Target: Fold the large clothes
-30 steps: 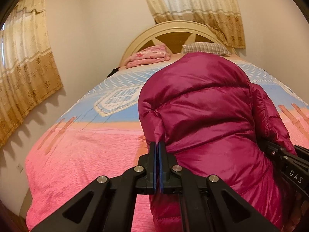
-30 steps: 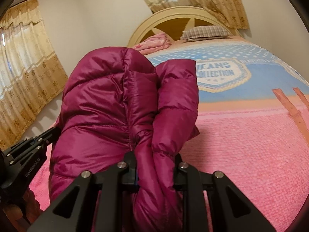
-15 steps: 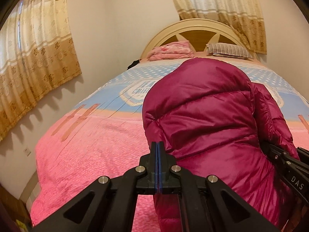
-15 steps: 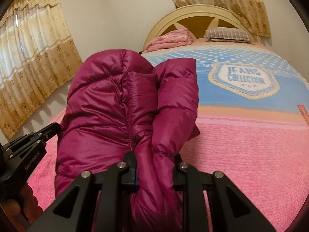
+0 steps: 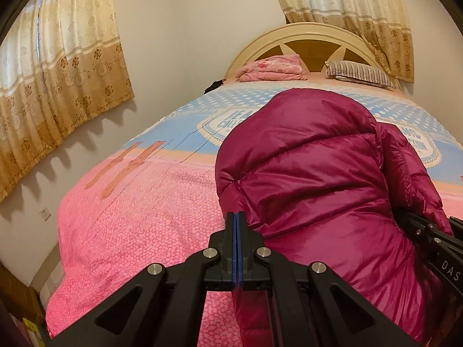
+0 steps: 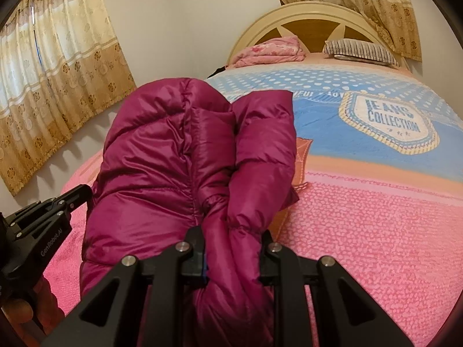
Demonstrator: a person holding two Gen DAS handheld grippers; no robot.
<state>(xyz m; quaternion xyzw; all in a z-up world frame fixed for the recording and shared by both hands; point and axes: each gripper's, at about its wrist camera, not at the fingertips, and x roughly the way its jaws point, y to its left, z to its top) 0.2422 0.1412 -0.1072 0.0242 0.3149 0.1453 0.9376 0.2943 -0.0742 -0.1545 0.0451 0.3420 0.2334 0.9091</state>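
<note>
Right wrist: puffer jacket (image 6: pixel 179 156) on bed (image 6: pixel 376 231)

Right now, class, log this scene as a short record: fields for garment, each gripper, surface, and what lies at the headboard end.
garment: magenta puffer jacket, bunched up and held above the bed
left gripper: shut on a thin edge of the jacket
right gripper: shut on a thick fold of the jacket
surface: bedspread, pink near the camera, blue farther off
headboard end: folded pink blanket beside a striped pillow
windows: beige curtains, drawn
</note>
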